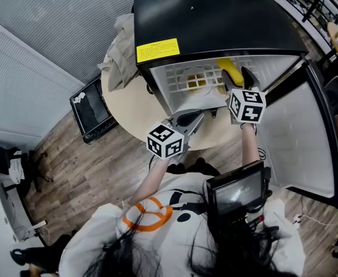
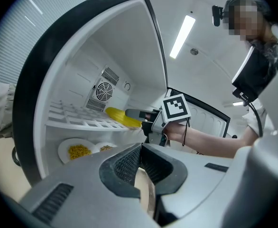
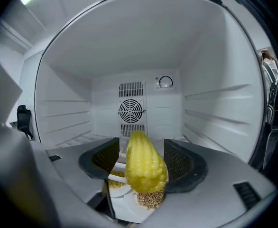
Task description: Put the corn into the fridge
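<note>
Item 1 – fridge (image 1: pixel 215 16): small, black outside and white inside. It stands on a round pale table (image 1: pixel 128 105) at the person's 12 o'clock. A yellow label (image 1: pixel 157 49) is stuck on top near the front edge. The door (image 1: pixel 307 137) is swung wide open toward 3 o'clock.

Item 2 – corn (image 3: pixel 143 163): one yellow cob lying on the white grid shelf (image 2: pixel 77 122) inside the fridge. Its narrow end points toward the back wall, where a round fan (image 3: pixel 131 110) sits at 12 o'clock.

Item 3 – right gripper (image 1: pixel 238 81): it reaches into the fridge at shelf level, jaws spread wide. The corn lies between the pads and is not clamped. One pad stands off at the cob's 9 o'clock with a clear gap. The other is just beside the cob at 3 o'clock, and whether it touches cannot be told.

Item 4 – left gripper (image 2: pixel 140 151): it hangs outside the fridge above the table edge, at about 7 o'clock from the right gripper. The jaws are closed tip to tip with nothing between them. It points toward the open compartment.

Item 5 – two plates (image 2: pixel 65 146): white, under the shelf on the fridge floor. One holds yellow kernels and the other a brownish grain, both below the corn.
</note>
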Available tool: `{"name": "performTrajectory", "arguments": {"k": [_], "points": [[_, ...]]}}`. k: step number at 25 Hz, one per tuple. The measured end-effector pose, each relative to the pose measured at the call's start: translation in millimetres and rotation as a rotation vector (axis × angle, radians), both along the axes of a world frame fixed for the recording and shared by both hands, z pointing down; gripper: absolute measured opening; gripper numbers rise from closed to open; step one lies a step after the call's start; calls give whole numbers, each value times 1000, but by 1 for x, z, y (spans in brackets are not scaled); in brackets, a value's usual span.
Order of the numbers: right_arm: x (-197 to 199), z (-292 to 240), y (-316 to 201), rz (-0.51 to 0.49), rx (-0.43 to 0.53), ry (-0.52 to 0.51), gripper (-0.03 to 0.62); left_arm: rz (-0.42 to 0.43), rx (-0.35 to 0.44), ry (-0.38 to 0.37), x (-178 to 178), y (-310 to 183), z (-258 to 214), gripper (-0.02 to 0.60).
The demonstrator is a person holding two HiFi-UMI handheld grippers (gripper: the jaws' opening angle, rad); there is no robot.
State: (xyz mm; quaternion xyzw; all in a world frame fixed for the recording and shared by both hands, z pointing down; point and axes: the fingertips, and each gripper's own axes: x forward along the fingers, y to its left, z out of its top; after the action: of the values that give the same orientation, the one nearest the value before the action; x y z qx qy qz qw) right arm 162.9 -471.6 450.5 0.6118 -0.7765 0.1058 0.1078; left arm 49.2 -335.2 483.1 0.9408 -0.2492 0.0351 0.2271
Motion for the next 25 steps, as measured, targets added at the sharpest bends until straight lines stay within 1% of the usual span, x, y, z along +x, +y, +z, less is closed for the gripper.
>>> {"name": "performTrajectory", "arguments": {"k": [8, 10, 14, 16, 19, 21, 25], "points": [[2, -25, 23, 38, 56, -51, 284, 10, 4, 4, -2, 4, -3, 12], [1, -31, 32, 43, 73, -88, 282, 15, 6, 6, -3, 7, -4, 12], [-8, -36, 53, 17, 74, -191, 282, 21, 10, 12, -5, 11, -5, 12], [-14, -35, 64, 12, 71, -208, 278, 25, 12, 17, -6, 13, -6, 12], [-23, -33, 79, 11, 65, -211, 236, 32, 17, 24, -10, 17, -9, 12], [-30, -30, 88, 11, 59, -224, 222, 39, 17, 27, -12, 20, -10, 12], [-42, -21, 107, 21, 37, -252, 172, 55, 15, 36, -17, 28, -12, 12]]}}
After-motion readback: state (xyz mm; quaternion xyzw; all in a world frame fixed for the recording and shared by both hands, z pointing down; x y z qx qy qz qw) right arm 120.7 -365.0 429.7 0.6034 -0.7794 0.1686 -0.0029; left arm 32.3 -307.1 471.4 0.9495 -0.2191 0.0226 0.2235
